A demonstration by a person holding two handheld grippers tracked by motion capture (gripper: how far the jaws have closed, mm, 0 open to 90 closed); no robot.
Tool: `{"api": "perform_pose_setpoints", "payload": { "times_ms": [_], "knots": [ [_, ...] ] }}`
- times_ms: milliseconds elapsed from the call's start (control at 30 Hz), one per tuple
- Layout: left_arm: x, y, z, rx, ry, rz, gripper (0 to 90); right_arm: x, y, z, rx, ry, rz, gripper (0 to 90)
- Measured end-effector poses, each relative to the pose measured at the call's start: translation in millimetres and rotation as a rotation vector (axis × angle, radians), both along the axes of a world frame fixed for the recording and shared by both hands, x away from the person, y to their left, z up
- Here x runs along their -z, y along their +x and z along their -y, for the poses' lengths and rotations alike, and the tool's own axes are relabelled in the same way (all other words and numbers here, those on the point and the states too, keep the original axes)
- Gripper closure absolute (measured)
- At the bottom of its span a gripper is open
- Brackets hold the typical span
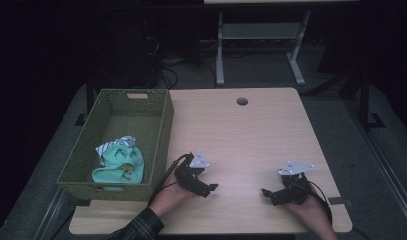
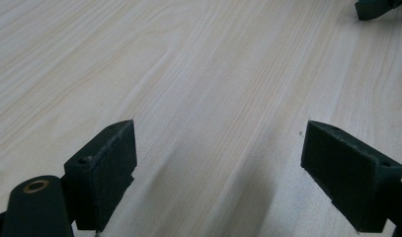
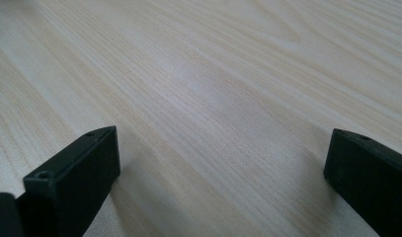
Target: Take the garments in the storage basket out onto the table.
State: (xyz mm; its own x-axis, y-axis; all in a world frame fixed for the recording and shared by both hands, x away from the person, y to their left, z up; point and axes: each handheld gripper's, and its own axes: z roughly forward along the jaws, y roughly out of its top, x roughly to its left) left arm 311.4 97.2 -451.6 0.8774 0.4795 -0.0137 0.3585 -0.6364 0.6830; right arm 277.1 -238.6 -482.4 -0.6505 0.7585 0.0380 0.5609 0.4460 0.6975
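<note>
pale wood grain runs under both tools: the left gripper (image 1: 209, 188) and the right gripper (image 1: 267, 193) rest low on the table (image 1: 251, 135) near its front edge, each held by a hand coming in from the bottom of the high view, tips turned toward one another with bare wood between them. both sets of jaws stand spread wide with nothing between the pads, as each gripper view makes plain; in the left gripper view the tip of the other tool peeks in at the top right corner. the nearest thing to handle is the mint green cloth (image 1: 119, 162), bunched with a striped bit on top, lying at the near end of the green woven basket (image 1: 163, 131) that sits at the table's left edge, just beside the left gripper. resting low and parted looks like a ready or finished pose, i judge: the cloth sits wholly inside the basket, so the hands have no reason to carry anything and simply park on clear wood.
</note>
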Motion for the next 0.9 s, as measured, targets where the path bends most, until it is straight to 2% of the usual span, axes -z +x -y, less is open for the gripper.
{"api": "perform_pose_setpoints", "payload": {
  "times_ms": [600,900],
  "knots": [
    [-9.8,1.4,-1.1,-0.006,-0.011,0.002,13.3,0.0,0.0,0.0,-0.001,0.000,0.001,0.3],
    [-22.4,3.9,-4.6,-0.015,-0.026,0.009,13.3,0.0,0.0,0.1,-0.001,0.000,0.001,0.3]
  ]
}}
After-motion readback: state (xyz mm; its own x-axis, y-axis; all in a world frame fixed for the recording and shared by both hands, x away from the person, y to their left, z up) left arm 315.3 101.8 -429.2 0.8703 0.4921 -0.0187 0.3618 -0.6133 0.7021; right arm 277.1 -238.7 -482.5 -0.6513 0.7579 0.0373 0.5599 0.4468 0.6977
